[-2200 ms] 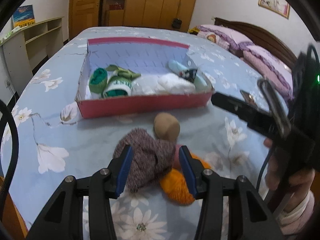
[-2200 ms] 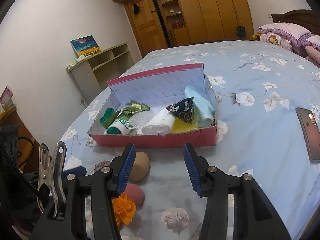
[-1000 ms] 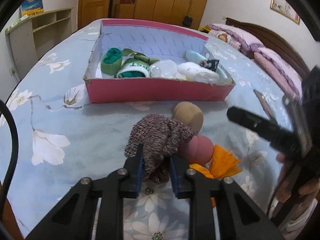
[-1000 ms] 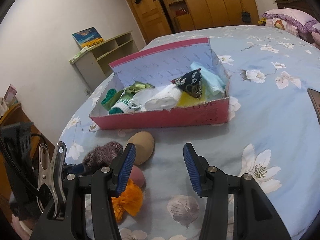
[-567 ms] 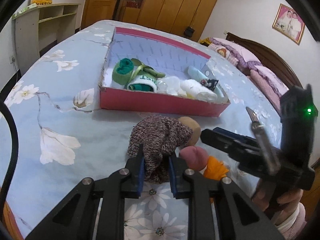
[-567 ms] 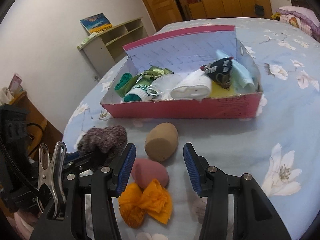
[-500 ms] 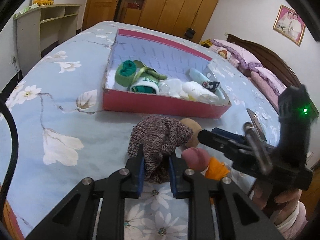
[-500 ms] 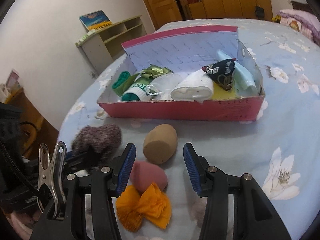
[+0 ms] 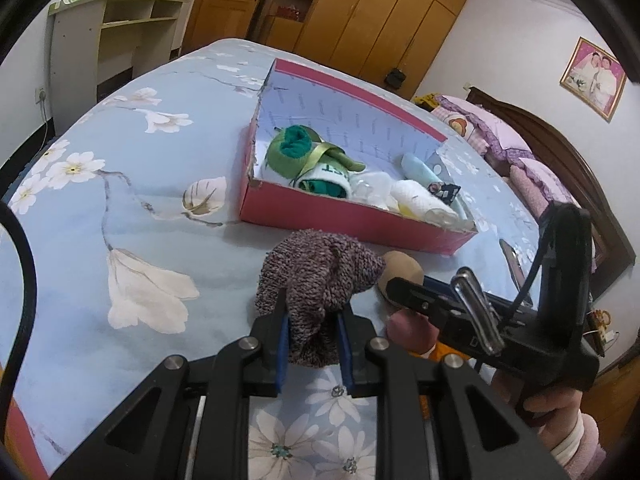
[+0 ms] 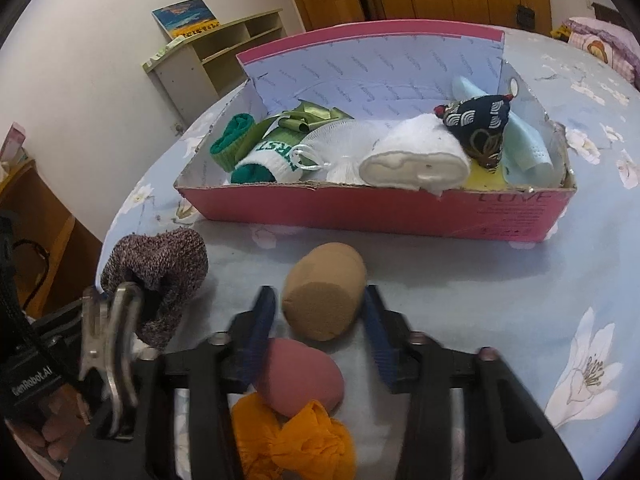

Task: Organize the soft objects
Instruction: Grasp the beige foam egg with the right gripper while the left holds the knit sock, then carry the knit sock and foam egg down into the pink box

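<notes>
Room: a bedroom with wooden wardrobes [image 9: 360, 20] along the far wall, a pale open shelf unit [image 9: 120, 28], and a dark headboard with pink pillows [image 9: 500, 136].
Bed: a broad bed [image 9: 120, 184] under a smooth light-blue sheet printed with white flowers; it carries everything.
Box: a shallow pink cardboard box [image 10: 400, 216] with pale lilac lining, its long side lying across the right wrist view, back flap standing up; rolled socks, a white towel roll, a dark patterned pouch and a light-blue cloth lie packed side by side inside.
Knit sock: a mottled purple-grey knit bundle [image 9: 320, 272], coarse and lumpy, in front of the box; its long axis runs from the gripper toward the box, rounded end forward.
Left gripper: the left gripper [image 9: 312, 340] is clamped on the knit sock's near end.
Tan sponge: a smooth egg-shaped foam sponge [image 10: 324, 292] on the sheet, flat cut end toward the right wrist camera, rounded end toward the box.
Right gripper: the right gripper [image 10: 320, 320] is closing with the tan sponge between its pads; contact cannot be told, the fingers are blurred.
Pink sponge: a rounded foam egg [image 10: 300, 376] just behind the tan one.
Orange cloth: a crumpled orange bundle [image 10: 296, 440], touching the pink sponge.
</notes>
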